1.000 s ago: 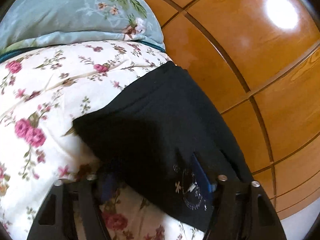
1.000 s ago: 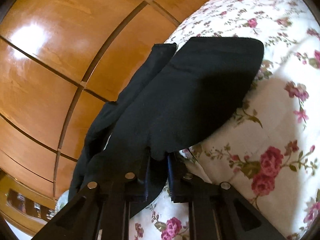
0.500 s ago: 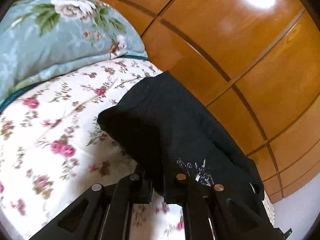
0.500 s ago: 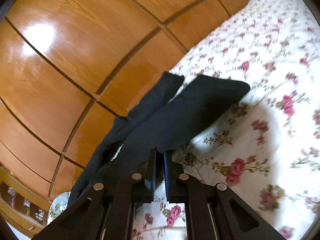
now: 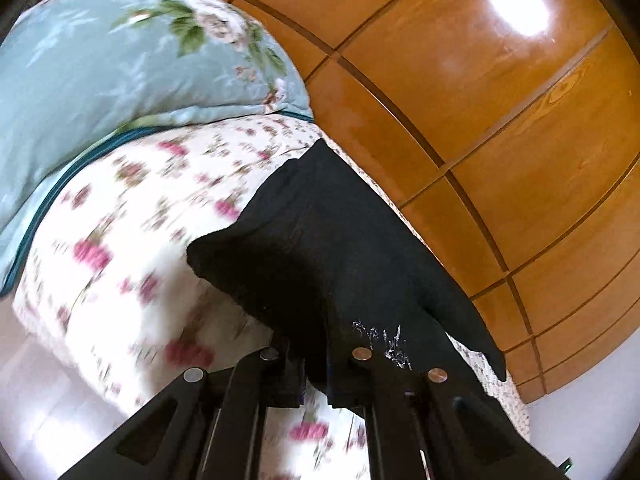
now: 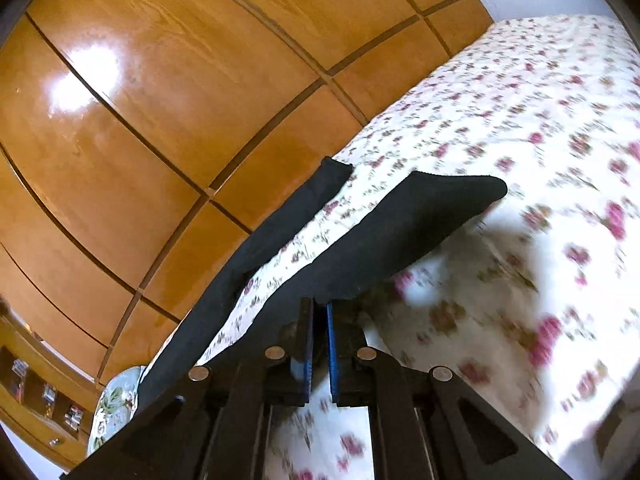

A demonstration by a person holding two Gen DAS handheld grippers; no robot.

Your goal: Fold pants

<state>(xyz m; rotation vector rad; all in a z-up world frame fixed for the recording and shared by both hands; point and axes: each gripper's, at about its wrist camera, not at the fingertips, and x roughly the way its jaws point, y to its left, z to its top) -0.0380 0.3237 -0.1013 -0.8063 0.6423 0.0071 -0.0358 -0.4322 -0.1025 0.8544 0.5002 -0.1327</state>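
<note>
Pants (image 5: 340, 248): black, lifted off the bed (image 5: 132, 216), one end hanging toward 12 o'clock in each wrist view.
Left gripper (image 5: 316, 364): jaws clamped on the pants near the printed end.
Right gripper (image 6: 318, 320): jaws together on one leg; the second leg (image 6: 280, 228) lies loose at 11 o'clock beside the wooden panel (image 6: 168, 92).
Progress: early (judged); both ends gripped, no fold visible yet.
Remaining: align legs, lay flat, fold over.
Pillow (image 5: 120, 60): at 10 o'clock, apart from the pants.

The left gripper (image 5: 316, 364) clamps black pants (image 5: 332, 248) above a rose-print bedspread (image 5: 132, 240), a blue floral pillow (image 5: 120, 64) beside wooden panels (image 5: 500, 120).
</note>
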